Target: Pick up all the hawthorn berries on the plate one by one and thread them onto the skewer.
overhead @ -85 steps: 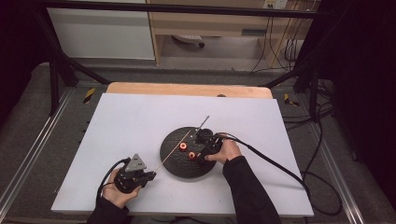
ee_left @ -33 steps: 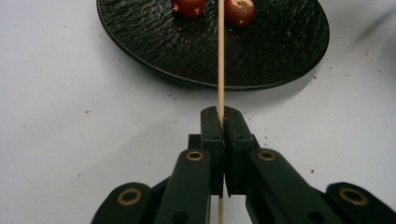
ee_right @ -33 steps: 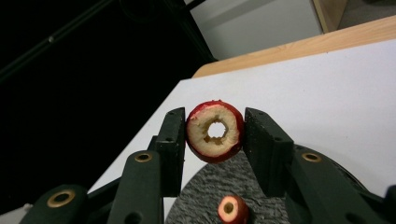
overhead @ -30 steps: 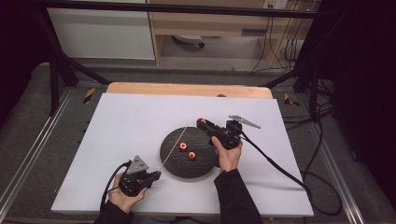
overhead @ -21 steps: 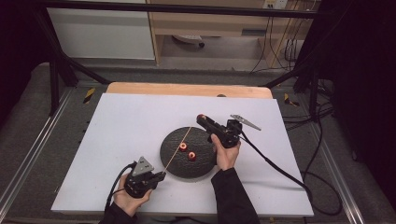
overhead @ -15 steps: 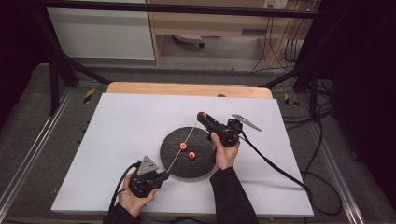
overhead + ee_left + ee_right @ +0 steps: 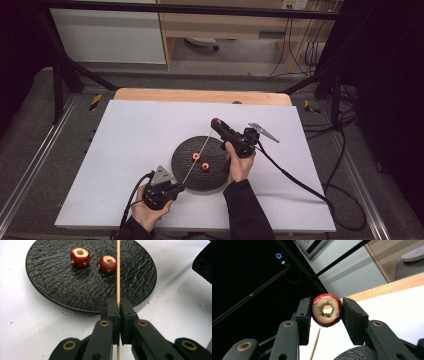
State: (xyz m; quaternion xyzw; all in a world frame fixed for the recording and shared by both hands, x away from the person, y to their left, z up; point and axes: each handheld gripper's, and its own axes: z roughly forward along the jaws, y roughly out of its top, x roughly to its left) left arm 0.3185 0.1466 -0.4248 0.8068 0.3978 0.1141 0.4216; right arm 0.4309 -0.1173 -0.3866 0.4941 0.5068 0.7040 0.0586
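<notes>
Red-skinned fruit pieces, cored through, to be threaded on a wooden skewer (image 7: 118,267): that is the work as we read it.

Item one, the cored piece (image 7: 327,310) in our right gripper (image 7: 218,125). Its jaws are clenched on the red skin from both sides, with the hole facing the camera in the right gripper view. It is held in the air beyond the far rim of the black slate plate (image 7: 220,177), just past the skewer's tip.

Item two, the skewer. Our left gripper (image 7: 119,306) has its jaws closed tight on it near the blunt end, at the plate's near rim. The stick slants up across the plate toward the held piece; its point (image 7: 318,332) shows just below that piece in the right gripper view. It carries nothing yet.

Items three and four, two more cored pieces (image 7: 80,257) (image 7: 108,264). Both lie on the plate, to the left of the skewer as the left gripper view has it, apart from each other.

The plate rests on the white bench (image 7: 130,135).

Progress, by our judgement: early. Skewer and first piece are both in hand and nearly lined up, but no piece is threaded. Left to do: bring hole and point together, push the piece down the stick, then fetch the two on the plate.
</notes>
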